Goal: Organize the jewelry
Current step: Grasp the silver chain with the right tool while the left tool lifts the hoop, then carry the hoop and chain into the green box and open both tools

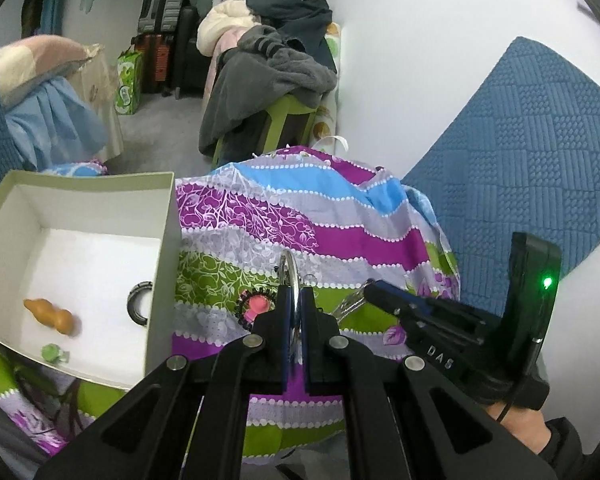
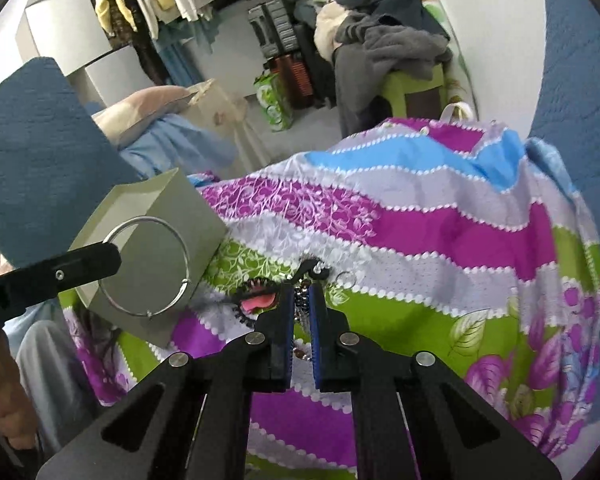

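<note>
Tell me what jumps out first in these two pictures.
The loud purple, green and blue bedsheet fills the middle of both views. The left hand-held gripper holds a thin silver bangle up beside the open white box. The right hand-held gripper is shut on a beaded chain next to a pink hair clip.

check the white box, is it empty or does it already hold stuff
Not empty. The white box already holds a dark ring-shaped band, an orange-brown gourd-shaped piece and a small green item.
</note>
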